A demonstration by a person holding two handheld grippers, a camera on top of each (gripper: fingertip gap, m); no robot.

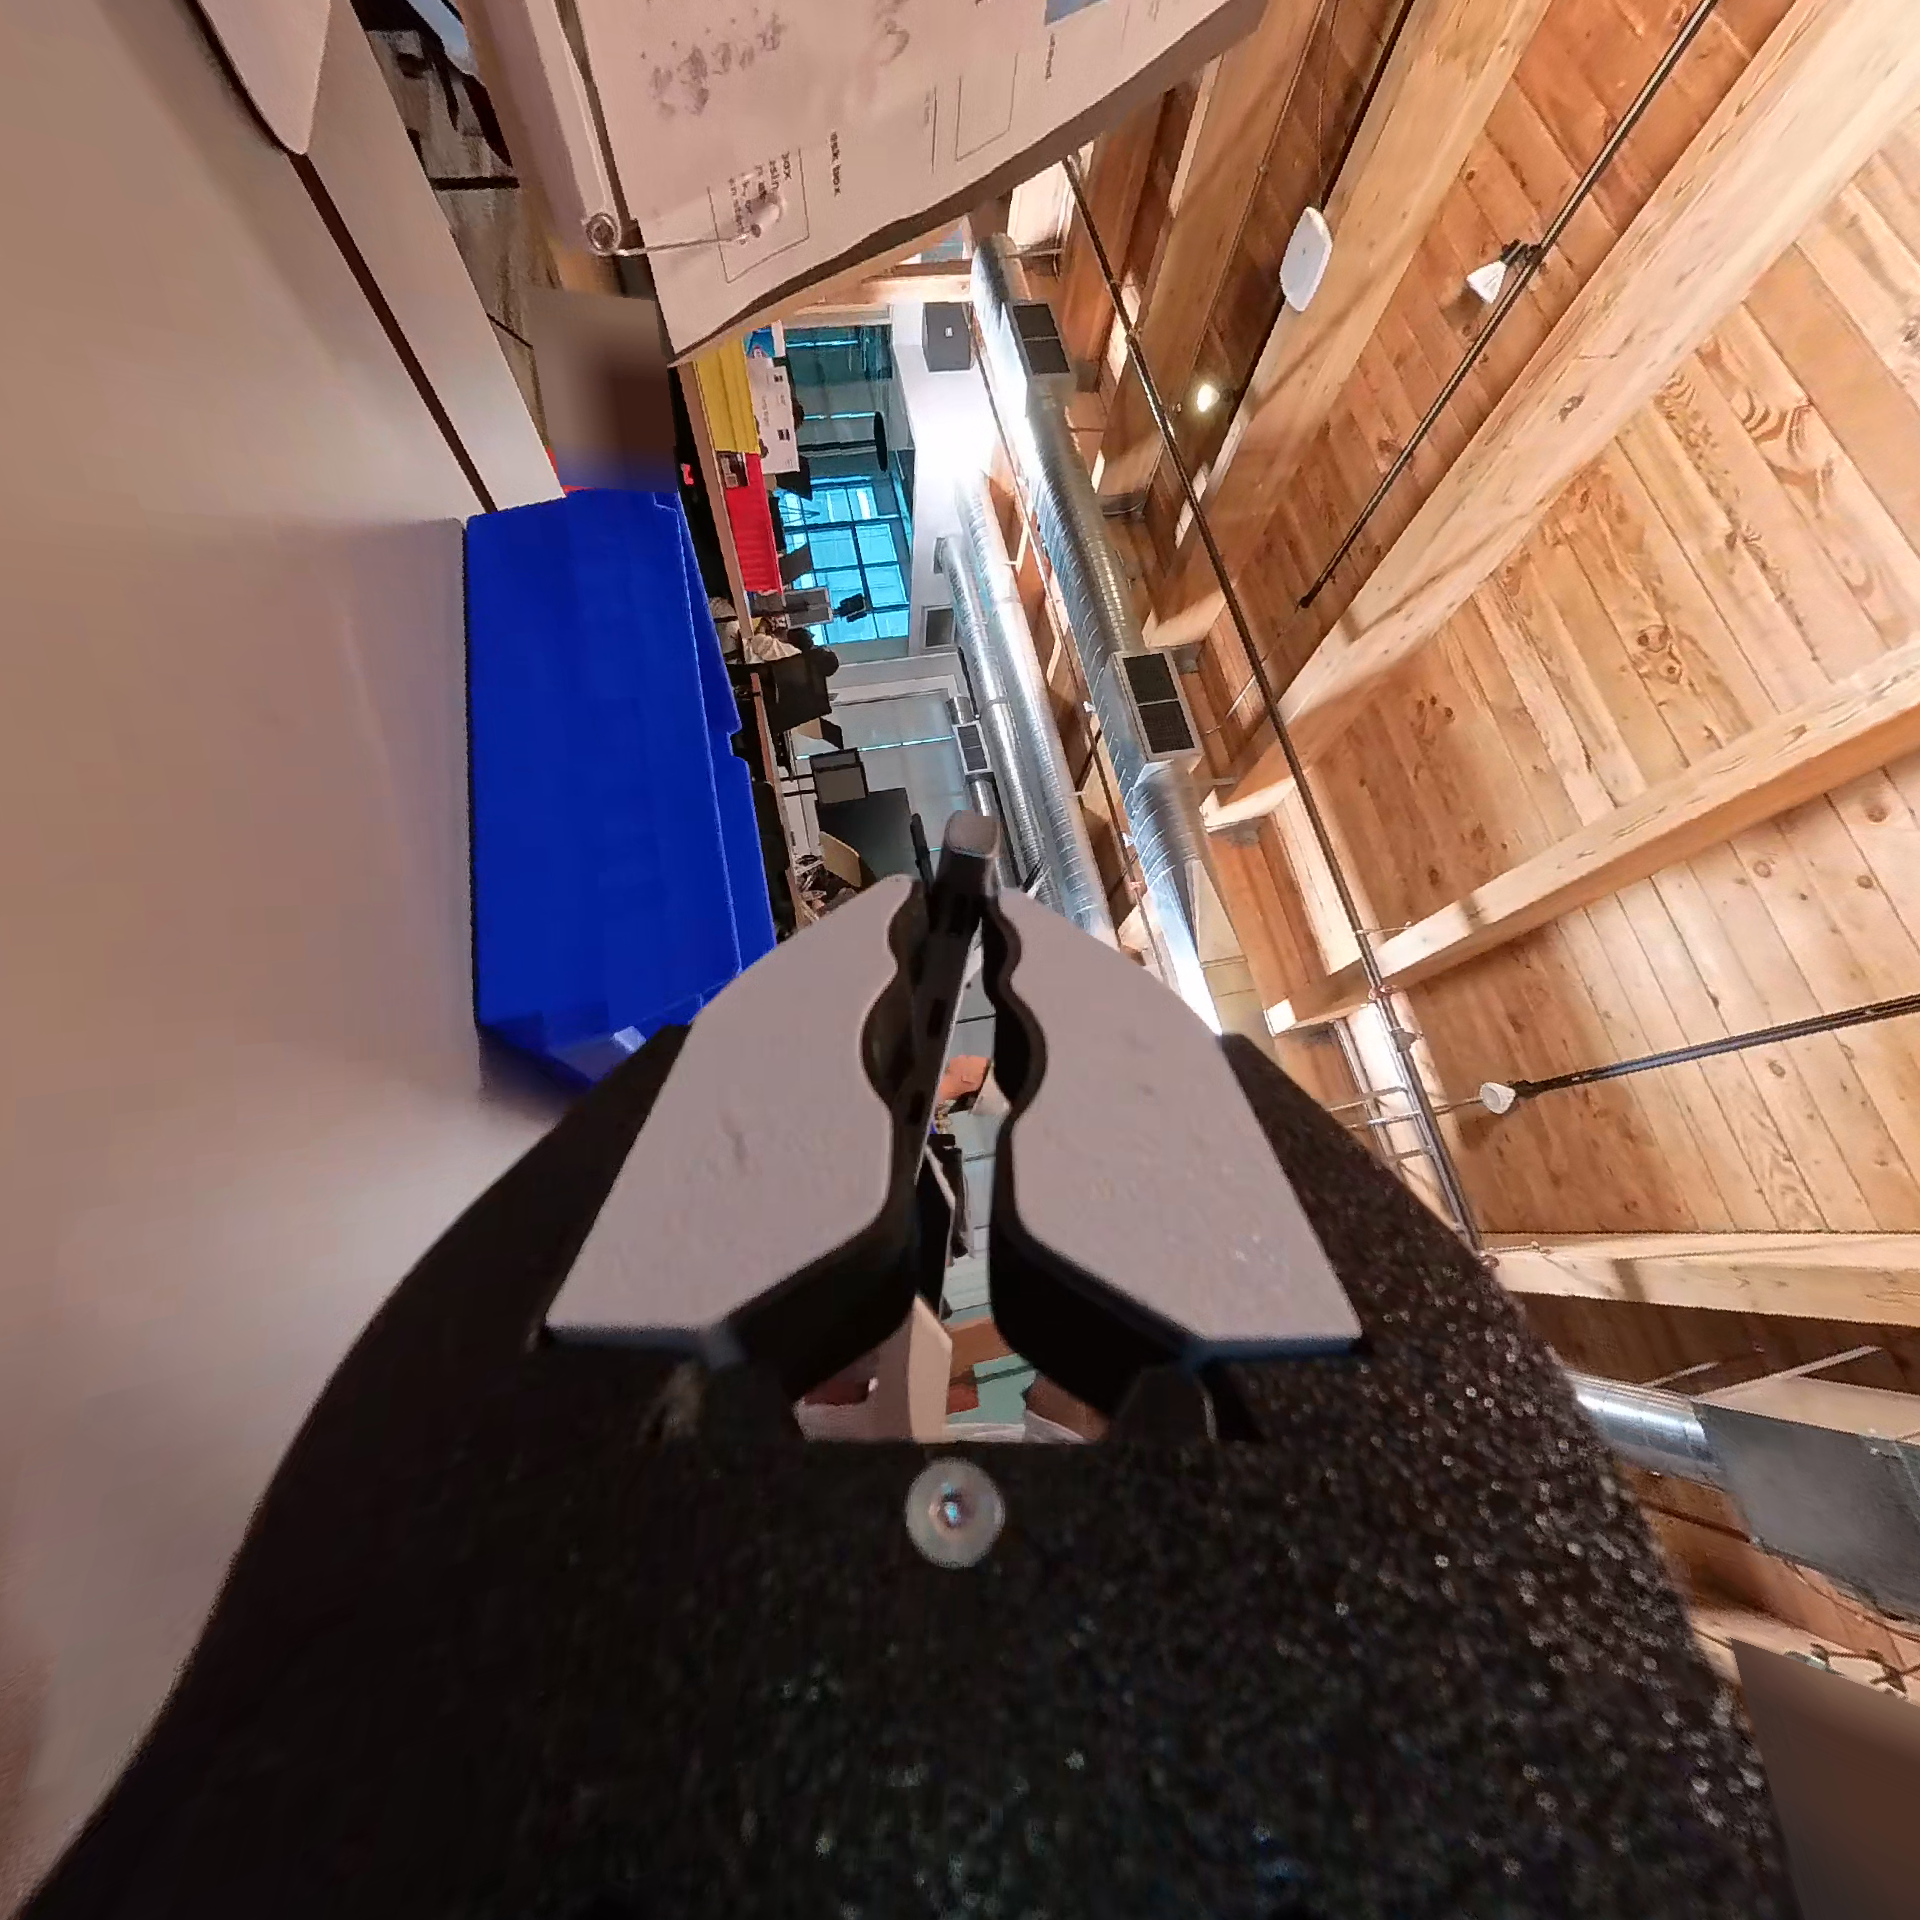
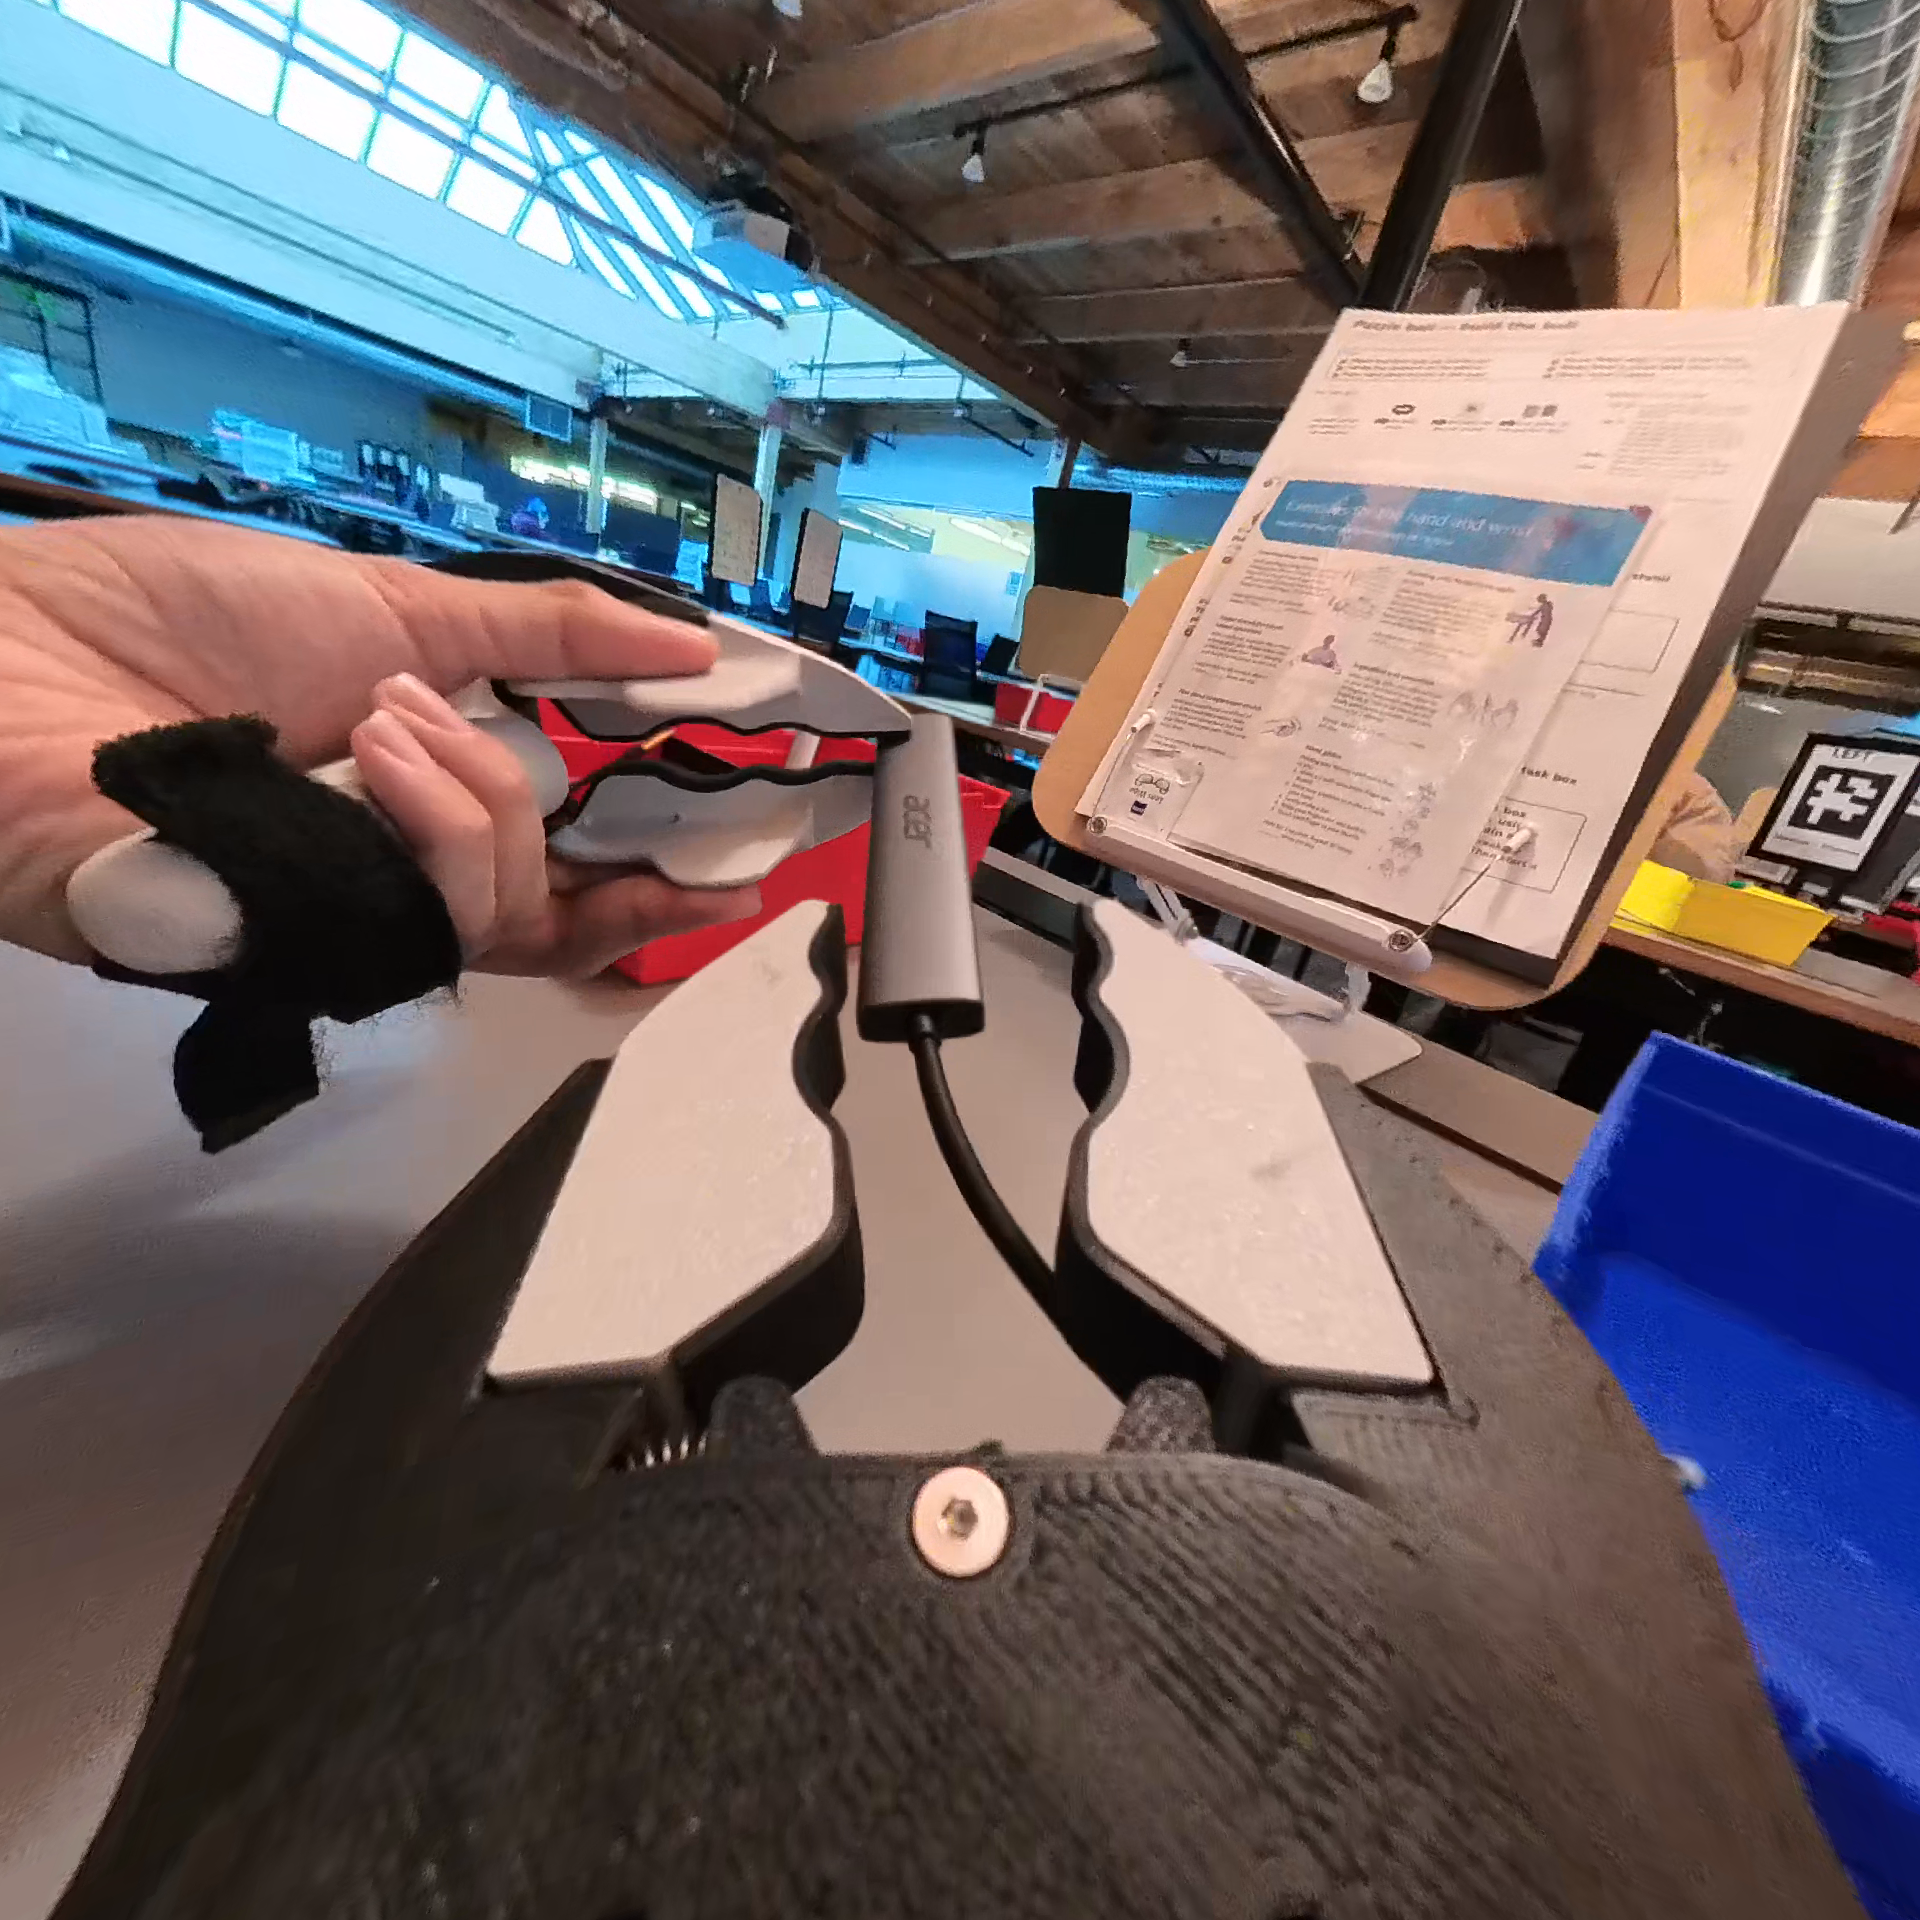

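Note:
A slim grey USB hub (image 2: 920, 894) with a black cable (image 2: 977, 1164) hangs upright above the grey table (image 2: 208, 1195). My left gripper (image 2: 883, 743), held by a hand (image 2: 312, 644), comes in from the left and is shut on the hub's top end. In the left wrist view my left gripper (image 1: 951, 894) pinches the hub (image 1: 961, 862), seen edge-on, with the view tilted up at a wooden ceiling. My right gripper (image 2: 956, 914) is open. The hub's lower end sits between its fingertips without touching them, and the cable runs down between the fingers.
A blue bin (image 2: 1766, 1299) stands close at the right, and also shows in the left wrist view (image 1: 603, 748). Red bins (image 2: 831, 873) sit behind the hub. A board with printed sheets (image 2: 1403, 665) stands at the back right, with a yellow bin (image 2: 1745, 920) beyond it. Tip to tip, the grippers are about 9 centimeters apart.

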